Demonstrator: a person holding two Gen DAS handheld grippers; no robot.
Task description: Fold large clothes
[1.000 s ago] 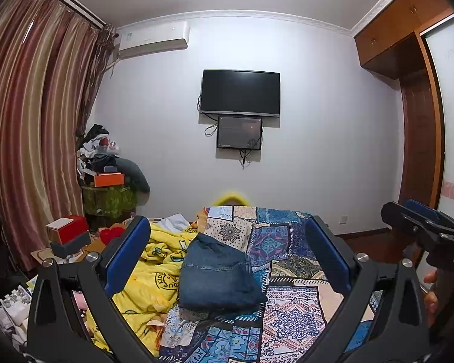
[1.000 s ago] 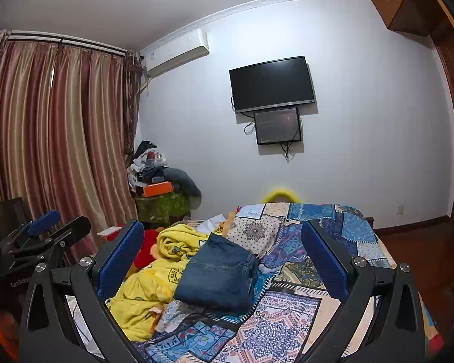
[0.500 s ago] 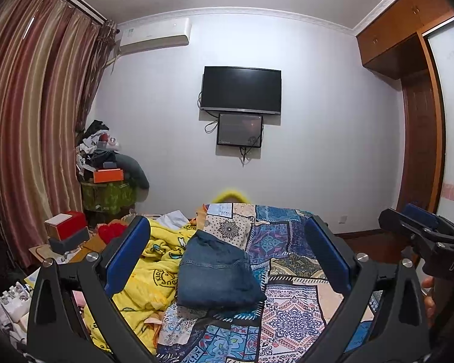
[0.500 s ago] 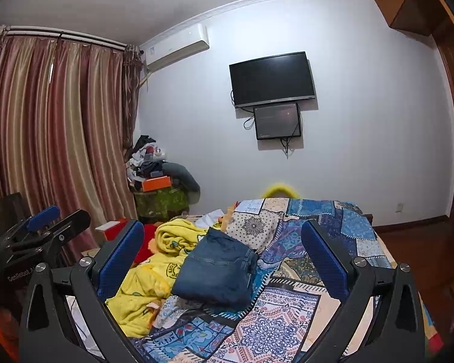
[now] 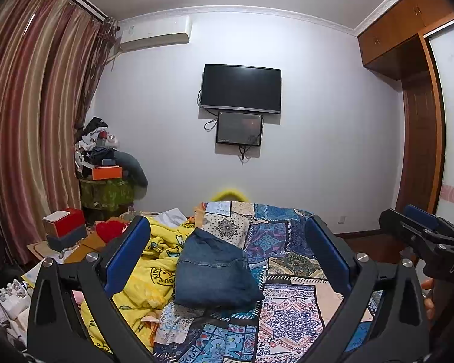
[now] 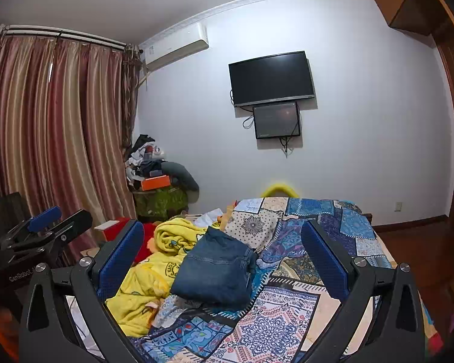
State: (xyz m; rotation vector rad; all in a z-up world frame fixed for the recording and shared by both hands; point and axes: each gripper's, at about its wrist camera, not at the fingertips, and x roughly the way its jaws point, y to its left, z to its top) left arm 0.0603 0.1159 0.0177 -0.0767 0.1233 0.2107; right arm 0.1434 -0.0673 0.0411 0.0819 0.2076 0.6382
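Observation:
A pair of blue jeans [image 5: 215,272] lies folded into a compact stack on the patchwork bedspread [image 5: 290,320]; it also shows in the right wrist view [image 6: 218,267]. My left gripper [image 5: 227,260] is open and empty, held above and short of the jeans. My right gripper [image 6: 222,260] is open and empty too, at about the same distance. Each gripper shows at the edge of the other's view: the right one [image 5: 420,233] and the left one [image 6: 51,227].
A crumpled yellow blanket [image 5: 148,275] lies left of the jeans, also seen in the right wrist view [image 6: 154,275]. Boxes [image 5: 65,231] and a cluttered pile [image 5: 106,163] stand by the striped curtains [image 5: 30,121]. A TV [image 5: 241,87] hangs on the far wall. A wooden wardrobe [image 5: 420,127] is at the right.
Both grippers have tilted up and drawn back slightly, so the bed sits a little lower in view. The jeans have not moved.

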